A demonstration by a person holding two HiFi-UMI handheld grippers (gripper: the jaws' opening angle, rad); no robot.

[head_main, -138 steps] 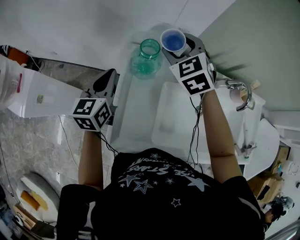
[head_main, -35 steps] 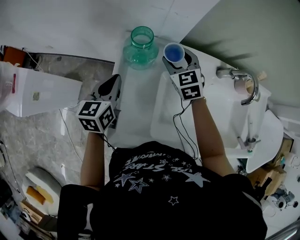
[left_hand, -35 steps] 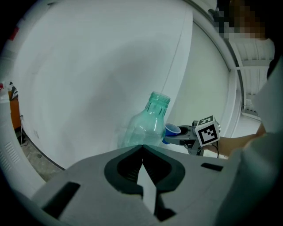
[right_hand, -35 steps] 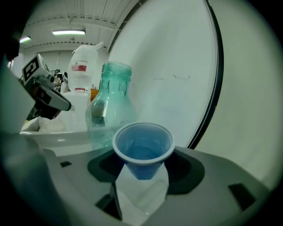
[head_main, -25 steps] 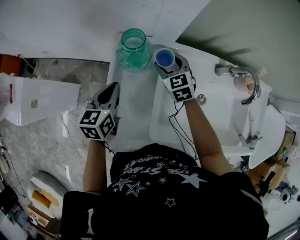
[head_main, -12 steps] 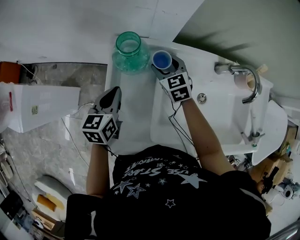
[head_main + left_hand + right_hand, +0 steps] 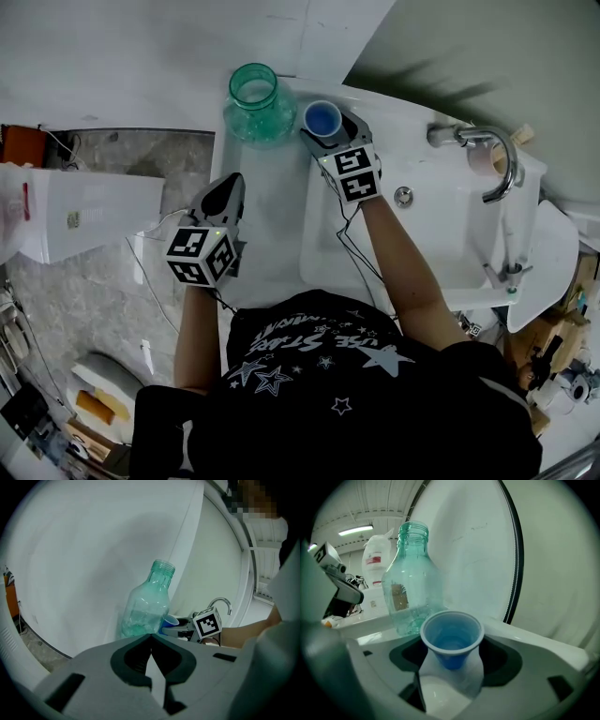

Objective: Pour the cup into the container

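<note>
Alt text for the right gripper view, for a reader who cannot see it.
A blue plastic cup stands upright between the right tongs, which are opening around it. Behind it, to the left, an uncapped green-tinted bottle stands on the white counter.

Both bare forearms reach forward from the body. The right arm [image 7: 398, 267] stretches farther, and the right gripper [image 7: 328, 131] points away from the person. Its fingers [image 7: 502, 660] are opening, with the cup [image 7: 451, 638] standing between them. The left arm [image 7: 192, 323] is drawn back nearer the body. The left gripper [image 7: 231, 181] has its fingers [image 7: 127, 656] pressed together at the tips, with nothing between them.
</note>
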